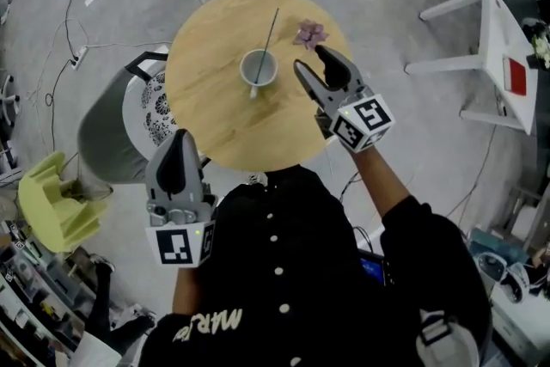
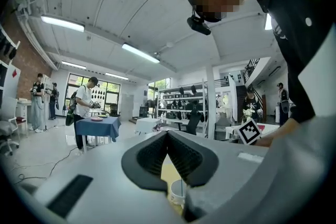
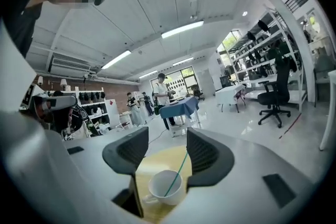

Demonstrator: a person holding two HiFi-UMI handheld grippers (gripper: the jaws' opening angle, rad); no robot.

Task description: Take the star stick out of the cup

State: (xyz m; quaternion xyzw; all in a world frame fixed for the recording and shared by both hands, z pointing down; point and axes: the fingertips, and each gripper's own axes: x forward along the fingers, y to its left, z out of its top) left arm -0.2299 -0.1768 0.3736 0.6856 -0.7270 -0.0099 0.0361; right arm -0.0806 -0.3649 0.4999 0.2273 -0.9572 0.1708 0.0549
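1. The table (image 1: 202, 103) is round and made of light wood, with a smooth top.
2. The cup (image 1: 258, 67) is white, round and smooth. It stands upright near the middle of the table. Its handle (image 1: 254, 90) points to the near edge.
3. The star stick (image 1: 269, 34) is in the cup. It is very thin and straight, and it looks green in the right gripper view.
4. The low end of the stick sits inside the cup. The stick leans on the rim, and its top end points to the far edge of the table, a little to the right. Its long line runs from near to far across the table.
5. A small pink thing (image 1: 310, 33) with crinkly points lies flat on the table near the far right edge. It does not touch the cup.
6. The right gripper (image 1: 311, 58) is over the right side of the table, near the cup but not touching it. Its dark ribbed fingers (image 3: 203, 153) are spread apart and hold nothing. The cup and stick show past the gap.
7. The left gripper (image 1: 179, 138) is at the near left edge of the table. Its fingers (image 2: 152, 157) are pressed together at the tips, with nothing between them.
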